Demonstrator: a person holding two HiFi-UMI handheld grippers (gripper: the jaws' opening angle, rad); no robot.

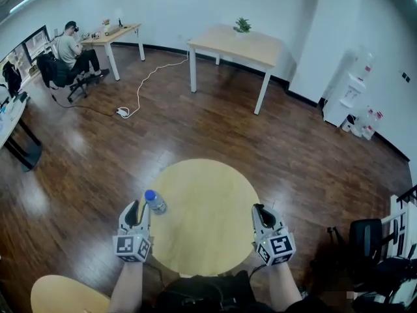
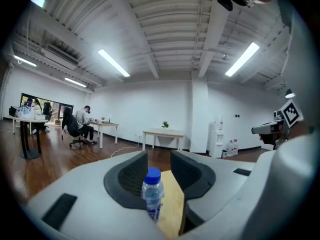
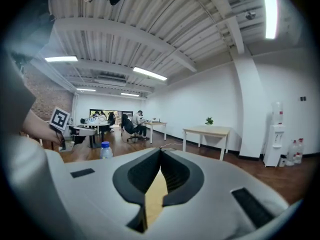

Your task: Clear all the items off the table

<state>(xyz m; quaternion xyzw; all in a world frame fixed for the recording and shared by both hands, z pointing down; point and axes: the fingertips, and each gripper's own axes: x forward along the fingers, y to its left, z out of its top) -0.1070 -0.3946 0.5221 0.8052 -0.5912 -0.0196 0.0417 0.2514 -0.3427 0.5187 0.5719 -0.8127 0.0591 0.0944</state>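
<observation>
A small clear water bottle (image 1: 155, 202) with a blue cap stands upright near the left edge of the round yellow table (image 1: 208, 227). My left gripper (image 1: 137, 209) hovers just left of it at the table's rim. In the left gripper view the bottle (image 2: 152, 196) stands in the gap of the left gripper (image 2: 160, 156), close to the left pad, with bare table showing between it and the right pad. My right gripper (image 1: 260, 209) is over the table's right rim, tips together and empty. Its own view shows the right gripper (image 3: 160, 151) shut and the bottle (image 3: 105, 150) off to the left.
A wooden table (image 1: 238, 44) with a small plant stands at the back. A person sits at a desk (image 1: 114, 34) far left, with a cable and power strip (image 1: 124, 112) on the floor. A water dispenser (image 1: 345, 96) is at the right wall, a black chair (image 1: 368, 237) to my right.
</observation>
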